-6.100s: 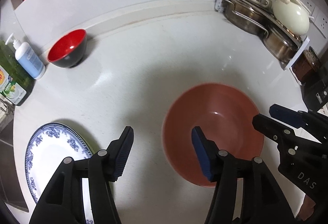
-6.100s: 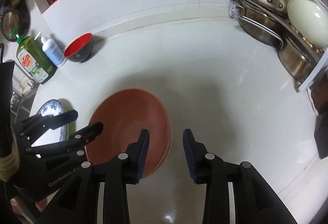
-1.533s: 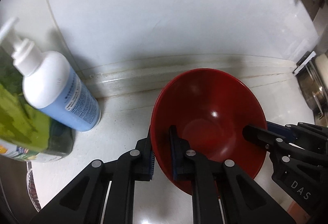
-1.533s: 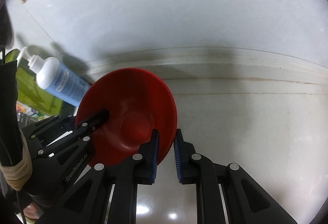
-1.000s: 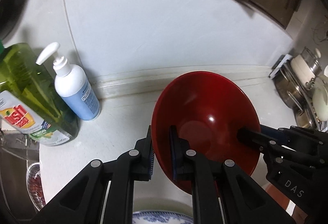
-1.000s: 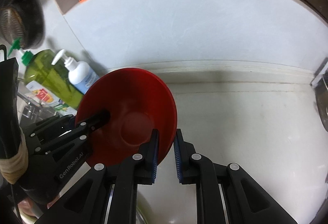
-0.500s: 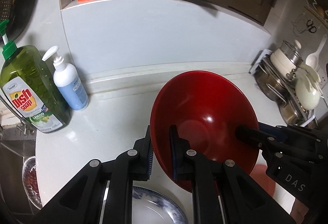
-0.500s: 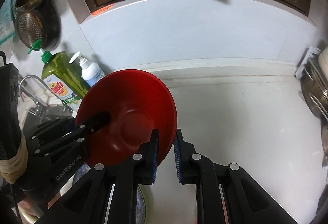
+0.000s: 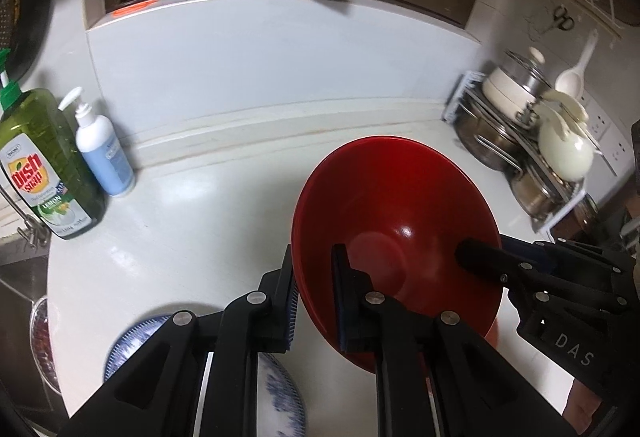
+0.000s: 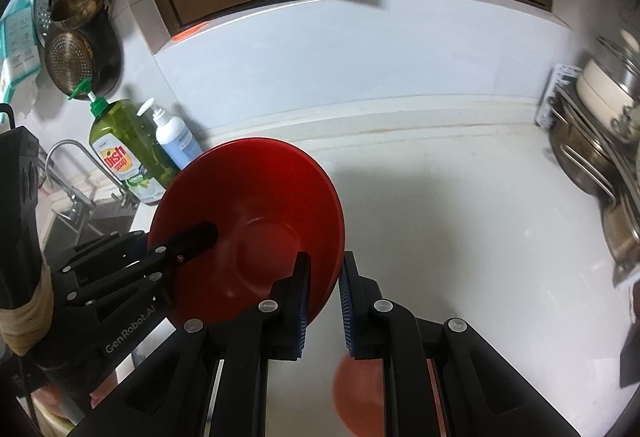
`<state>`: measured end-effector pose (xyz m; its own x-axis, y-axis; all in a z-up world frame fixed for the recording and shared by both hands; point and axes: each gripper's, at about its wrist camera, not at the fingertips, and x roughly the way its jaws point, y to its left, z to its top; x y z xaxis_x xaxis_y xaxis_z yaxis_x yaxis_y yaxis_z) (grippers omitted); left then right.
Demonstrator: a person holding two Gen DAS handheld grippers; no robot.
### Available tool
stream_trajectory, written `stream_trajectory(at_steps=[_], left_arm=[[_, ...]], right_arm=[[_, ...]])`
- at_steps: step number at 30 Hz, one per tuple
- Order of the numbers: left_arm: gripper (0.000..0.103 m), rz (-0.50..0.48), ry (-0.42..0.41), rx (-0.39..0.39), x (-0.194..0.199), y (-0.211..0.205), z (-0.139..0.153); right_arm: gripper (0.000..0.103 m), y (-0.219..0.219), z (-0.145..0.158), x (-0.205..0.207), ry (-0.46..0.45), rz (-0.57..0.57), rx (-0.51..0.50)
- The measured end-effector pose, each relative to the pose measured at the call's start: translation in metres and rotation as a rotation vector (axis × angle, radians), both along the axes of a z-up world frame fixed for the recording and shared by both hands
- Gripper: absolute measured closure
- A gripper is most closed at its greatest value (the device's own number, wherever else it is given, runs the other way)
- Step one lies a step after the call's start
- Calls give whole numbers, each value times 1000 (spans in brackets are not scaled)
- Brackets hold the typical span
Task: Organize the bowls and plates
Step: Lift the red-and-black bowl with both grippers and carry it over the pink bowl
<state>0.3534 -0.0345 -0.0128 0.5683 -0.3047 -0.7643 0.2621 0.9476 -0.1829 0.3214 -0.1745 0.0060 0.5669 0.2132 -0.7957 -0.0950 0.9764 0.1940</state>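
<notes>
A red bowl [image 9: 396,213] [image 10: 256,209] hangs above the white counter, held from both sides. My left gripper [image 9: 314,297] is shut on its left rim, one finger inside and one outside. My right gripper [image 10: 323,301] is shut on its right rim; it shows in the left wrist view [image 9: 480,257] at the bowl's right side. A blue-patterned white plate [image 9: 280,393] lies on the counter below the left gripper. A brown plate [image 10: 358,393] shows low between the right gripper's arms, partly hidden.
Green dish soap [image 9: 40,173] and a white pump bottle [image 9: 102,153] stand at the back left by the sink tap [image 10: 76,173]. A rack of pots and lids [image 9: 532,141] fills the right corner. Strainers [image 10: 72,33] hang on the left wall.
Both grippers have carried the red bowl up and back from the wall. The bottles and backsplash have shrunk, and the blue plate and the brown plate have come into view below.
</notes>
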Motion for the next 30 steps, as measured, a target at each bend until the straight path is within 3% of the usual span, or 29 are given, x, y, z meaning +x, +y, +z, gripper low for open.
stream_trajectory(at_steps=[15, 30], left_arm=[[85, -136, 55, 14, -37, -76, -13], [84, -163, 144, 54, -47, -96, -45]], right_arm=[[87, -67, -7, -59, 10, -111, -7], [87, -91, -39, -76, 75, -128, -16]])
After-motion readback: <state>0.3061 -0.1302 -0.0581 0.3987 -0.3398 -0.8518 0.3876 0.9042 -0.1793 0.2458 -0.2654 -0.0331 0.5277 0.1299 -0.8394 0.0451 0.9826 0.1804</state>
